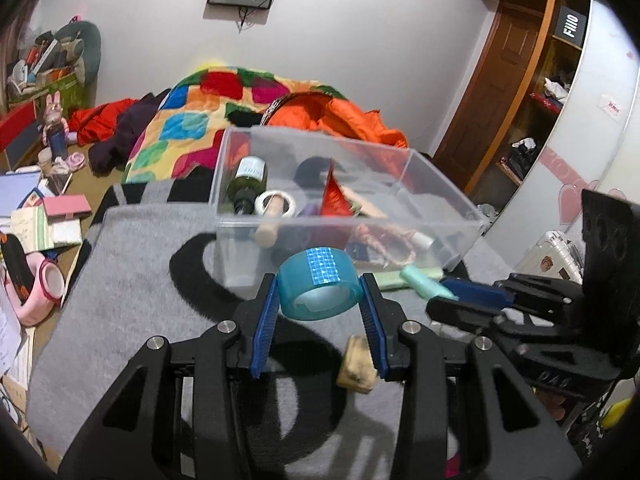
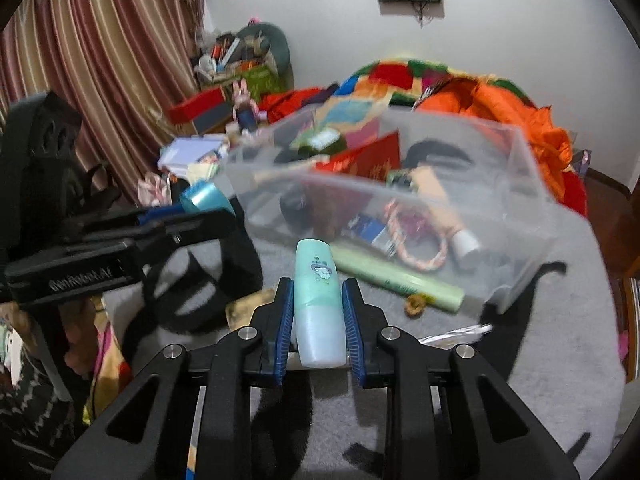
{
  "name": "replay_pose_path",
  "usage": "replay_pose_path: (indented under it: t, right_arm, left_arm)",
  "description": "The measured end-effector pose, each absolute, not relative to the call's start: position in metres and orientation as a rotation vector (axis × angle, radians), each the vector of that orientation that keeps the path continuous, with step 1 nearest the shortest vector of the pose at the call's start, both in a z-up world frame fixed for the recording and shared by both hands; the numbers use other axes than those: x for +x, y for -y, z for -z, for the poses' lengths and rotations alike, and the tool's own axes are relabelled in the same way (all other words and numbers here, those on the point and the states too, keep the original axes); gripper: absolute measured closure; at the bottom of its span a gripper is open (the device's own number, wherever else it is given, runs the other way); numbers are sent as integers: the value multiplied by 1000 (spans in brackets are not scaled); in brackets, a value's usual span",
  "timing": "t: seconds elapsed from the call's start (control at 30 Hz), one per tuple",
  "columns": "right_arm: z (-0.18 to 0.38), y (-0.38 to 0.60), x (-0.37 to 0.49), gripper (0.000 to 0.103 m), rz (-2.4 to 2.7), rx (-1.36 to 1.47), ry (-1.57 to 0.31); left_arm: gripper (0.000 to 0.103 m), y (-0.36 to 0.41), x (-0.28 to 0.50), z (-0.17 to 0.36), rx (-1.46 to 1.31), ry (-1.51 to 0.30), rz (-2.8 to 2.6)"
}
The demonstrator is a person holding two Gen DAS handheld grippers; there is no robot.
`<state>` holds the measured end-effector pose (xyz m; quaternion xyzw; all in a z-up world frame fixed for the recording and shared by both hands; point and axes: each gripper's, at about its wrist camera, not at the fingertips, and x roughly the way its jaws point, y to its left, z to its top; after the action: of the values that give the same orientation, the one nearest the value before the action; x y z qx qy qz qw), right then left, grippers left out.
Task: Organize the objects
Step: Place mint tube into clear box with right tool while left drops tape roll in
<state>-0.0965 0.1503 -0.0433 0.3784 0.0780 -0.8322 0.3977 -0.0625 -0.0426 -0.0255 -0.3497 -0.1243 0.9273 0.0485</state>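
My left gripper [image 1: 320, 300] is shut on a teal roll of tape [image 1: 319, 283] and holds it above the grey blanket, just in front of the clear plastic box [image 1: 448, 196]. My right gripper [image 2: 317, 300] is shut on a mint green bottle [image 2: 317, 296] with a cartoon print, also in front of the box [image 2: 520, 216]. The box holds a green glass bottle [image 1: 248, 180], a white tape roll [image 1: 275, 203], red paper [image 1: 334, 196] and a rope ring [image 2: 424, 252]. The right gripper with the bottle shows in the left wrist view [image 1: 452, 294]; the left gripper with the tape shows in the right wrist view [image 2: 200, 204].
A pale green roll [image 2: 404, 280] lies against the box's front. A tan cork-like block [image 1: 357, 370] and a small brown ring [image 2: 415, 304] lie on the blanket [image 1: 132, 280]. Bright quilt and orange jacket [image 1: 352, 116] lie behind the box. Books and a pink tape holder [image 1: 40, 288] are at left.
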Motion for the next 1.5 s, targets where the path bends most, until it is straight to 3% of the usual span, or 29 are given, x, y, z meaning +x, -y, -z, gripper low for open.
replay_pose_path:
  t: [0.6,1.5]
  right_arm:
    - [-12,-172,-143,81,2346,837,-41]
    - [45,-119,-209,81,2342,1070,-170]
  left_arm:
    - [63,40,-98,-12,-948,332,-2864]
    - [63,59,-148,28,-1136,357,-2837]
